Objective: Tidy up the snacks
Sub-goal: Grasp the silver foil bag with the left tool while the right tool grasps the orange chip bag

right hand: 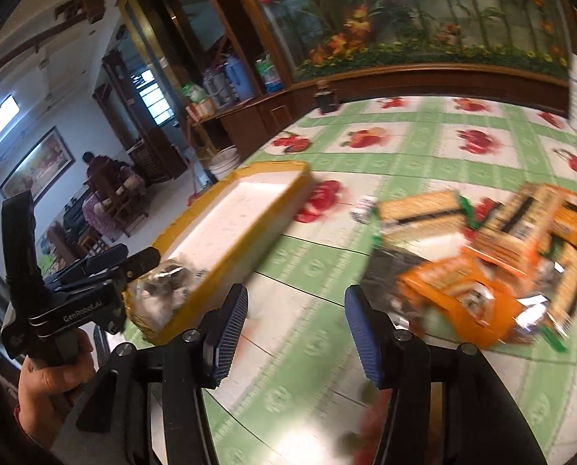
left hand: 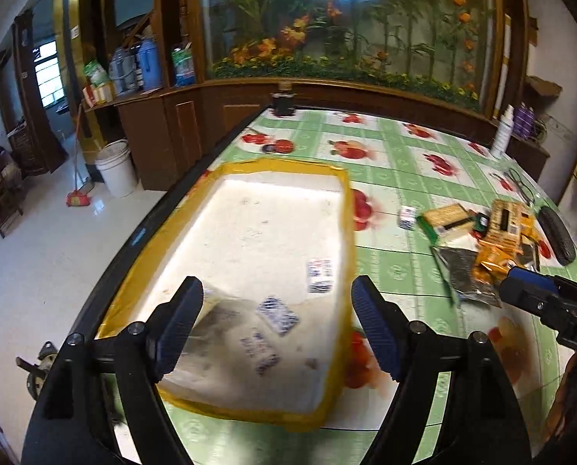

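So the left gripper (left hand: 276, 329), black arms with dark blue ribbed pads, is hanging over the near end of the shallow white foam tray with yellow tape around its rim (left hand: 340, 201), and its jaws are standing wide apart with nothing between them. Right under it, lying in the tray, there's a clear plastic bag with something dark and white inside (left hand: 218, 317), a small blue-and-white patterned packet (left hand: 278, 314) and a couple more little blue-printed packets (left hand: 320, 274) further in. Pretty blurry, so I can't read any labels.

The right gripper (right hand: 296, 331), same build, is sitting over bare tablecloth between the tray and the snack pile. Its jaws are parted about halfway, and they're gripping nothing, just green-and-white fruit-print tablecloth (right hand: 416, 147) showing through the gap. In the left wrist view its tip is poking in from the right edge, near the dark packet.

The pile of snacks still out on the table is lying to the right of the tray: orange-and-tan cracker packs (right hand: 521, 228), a tan biscuit pack with a green end (right hand: 424, 209), an orange pouch (right hand: 455, 302) nearest the right gripper, and a dark flat packet (left hand: 459, 271). A small white-and-blue packet (left hand: 407, 217) is sitting alone between the tray and the pile.

A hand (right hand: 44, 387) is gripping the left gripper's handle at the lower left of the right wrist view.
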The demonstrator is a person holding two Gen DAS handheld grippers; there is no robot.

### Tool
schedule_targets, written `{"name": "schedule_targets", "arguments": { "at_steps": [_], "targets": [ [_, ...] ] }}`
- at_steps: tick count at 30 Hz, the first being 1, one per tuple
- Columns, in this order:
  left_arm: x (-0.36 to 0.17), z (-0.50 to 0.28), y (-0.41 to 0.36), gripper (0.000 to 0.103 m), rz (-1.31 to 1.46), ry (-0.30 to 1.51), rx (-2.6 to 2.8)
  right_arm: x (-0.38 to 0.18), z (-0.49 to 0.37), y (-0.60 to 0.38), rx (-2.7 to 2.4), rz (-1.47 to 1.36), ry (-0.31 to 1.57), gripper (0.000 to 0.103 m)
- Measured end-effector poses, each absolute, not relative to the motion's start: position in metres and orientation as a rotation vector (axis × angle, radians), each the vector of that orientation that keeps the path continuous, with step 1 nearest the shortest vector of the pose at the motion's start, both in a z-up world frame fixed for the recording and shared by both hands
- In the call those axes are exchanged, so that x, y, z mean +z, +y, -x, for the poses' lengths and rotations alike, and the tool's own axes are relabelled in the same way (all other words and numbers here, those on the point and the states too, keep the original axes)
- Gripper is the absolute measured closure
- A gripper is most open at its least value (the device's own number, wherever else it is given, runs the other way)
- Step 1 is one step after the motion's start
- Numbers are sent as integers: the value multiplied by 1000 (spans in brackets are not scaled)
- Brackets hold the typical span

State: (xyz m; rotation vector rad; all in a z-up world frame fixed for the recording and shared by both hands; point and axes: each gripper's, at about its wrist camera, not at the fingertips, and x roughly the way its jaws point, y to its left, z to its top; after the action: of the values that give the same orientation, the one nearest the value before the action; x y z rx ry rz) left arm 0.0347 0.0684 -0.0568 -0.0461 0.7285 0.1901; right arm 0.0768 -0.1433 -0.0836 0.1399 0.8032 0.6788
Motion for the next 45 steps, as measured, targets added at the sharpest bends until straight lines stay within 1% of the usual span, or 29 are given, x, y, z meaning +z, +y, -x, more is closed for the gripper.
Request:
{"name": "schedule_targets", "arguments": {
  "at_steps": [4, 9, 10, 12, 13, 19, 26, 37, 45],
  "targets": [
    [-60, -42, 38, 24, 10, 740, 132, -93, -74, -188, 585, -185, 818, 46],
    [-65, -51, 5, 24, -17, 766, 57, -100, -72, -230, 500, -220, 820, 46],
    [-66, -54, -2, 24, -21, 771, 42, -100, -71, -236, 486, -225, 816, 45],
    [-67, -57, -12, 24, -26, 781, 19, -99, -70, -245, 463, -225, 811, 39],
    [-68, -59, -17, 24, -25, 788, 8, -100, -71, -248, 460, -223, 812, 39],
    [-79, -68, -39, 24, -37, 834, -41, -98, -80, -238, 511, -184, 811, 39],
    [-95, -86, -63, 24, -15, 882, -96, -92, -95, -214, 596, -111, 785, 37],
    [-108, -112, -82, 24, -5, 916, -120, -97, -105, -241, 570, -195, 790, 36],
    [-122, -127, -90, 24, -21, 943, -127, -99, -110, -238, 598, -192, 797, 36]
  ]
}}
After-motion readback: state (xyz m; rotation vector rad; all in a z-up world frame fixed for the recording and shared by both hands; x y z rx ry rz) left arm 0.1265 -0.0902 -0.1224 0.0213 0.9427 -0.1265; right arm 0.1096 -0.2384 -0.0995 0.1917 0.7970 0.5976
